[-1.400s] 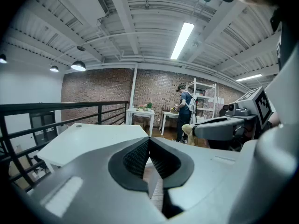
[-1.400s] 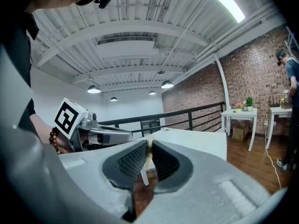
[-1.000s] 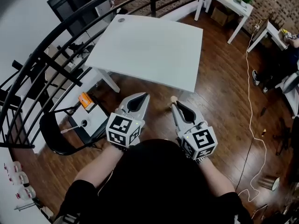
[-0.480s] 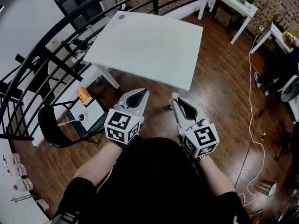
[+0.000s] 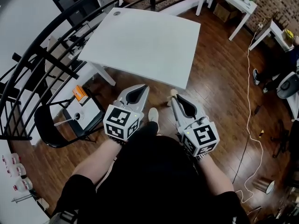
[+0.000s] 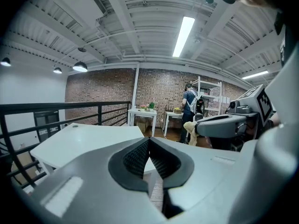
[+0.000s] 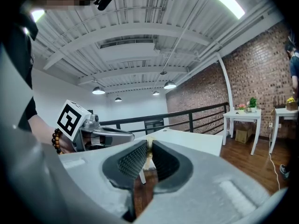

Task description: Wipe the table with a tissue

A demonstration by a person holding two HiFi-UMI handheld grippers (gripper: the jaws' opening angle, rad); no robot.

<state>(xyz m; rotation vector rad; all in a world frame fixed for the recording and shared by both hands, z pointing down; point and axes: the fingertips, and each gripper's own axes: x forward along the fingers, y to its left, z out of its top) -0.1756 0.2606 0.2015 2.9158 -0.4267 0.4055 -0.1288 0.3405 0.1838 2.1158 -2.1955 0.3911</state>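
Item 1 — left tongs [image 6: 149, 141]: I read them as drawn fully together, ribbed pads meeting at the tip, nothing between them.

Item 2 — right tongs [image 7: 149, 148]: narrow, pinched on a small cream tissue [image 5: 173, 93] whose wad pokes out past the tips.

Both tongs sit side by side, low in front of the person's dark torso, noses pointing toward the bench [image 5: 140, 41]. The tissue hangs over the wooden floor [image 5: 219, 92], just short of the bench's near edge and not touching it.

Item 3: bench, white square top, 1 small round mark [image 5: 116, 13] by its far-left corner.

Item 4: 1 light shoe [image 5: 153, 114] on the floor between the tongs.

Item 5: black chair [image 5: 51, 129] at left.

Item 6: black railing [image 5: 42, 55] curving behind it.
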